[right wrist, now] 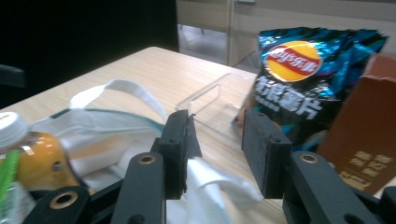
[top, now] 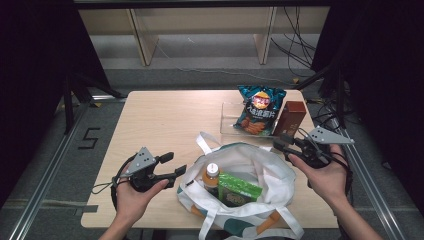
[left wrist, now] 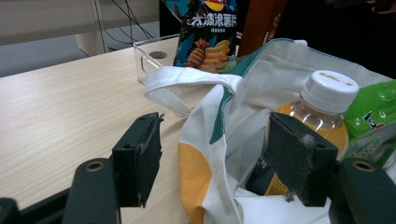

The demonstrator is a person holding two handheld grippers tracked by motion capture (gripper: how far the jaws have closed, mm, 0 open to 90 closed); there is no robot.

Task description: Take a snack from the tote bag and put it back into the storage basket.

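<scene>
White tote bag (top: 250, 170) lay open at the table's (top: 160, 120) near edge, with an orange drink bottle (top: 211, 176) and a green packet (top: 238, 189) inside. Left gripper (top: 172, 165) stood wide open at the bag's left rim, gripping nothing. Right gripper (top: 280, 142) was partly open over the bag's far right rim, empty, just short of the chip bag (top: 260, 107) and brown box (top: 290, 117) in the clear tray (top: 230, 117).

One high camera, two riding on the grippers.
From above the table's (top: 160, 115) near edge we look forward and down; the left gripper view sits close to the tote bag (left wrist: 219, 135), the right gripper view faces the chips bag (right wrist: 303, 79). All three share both.
</scene>
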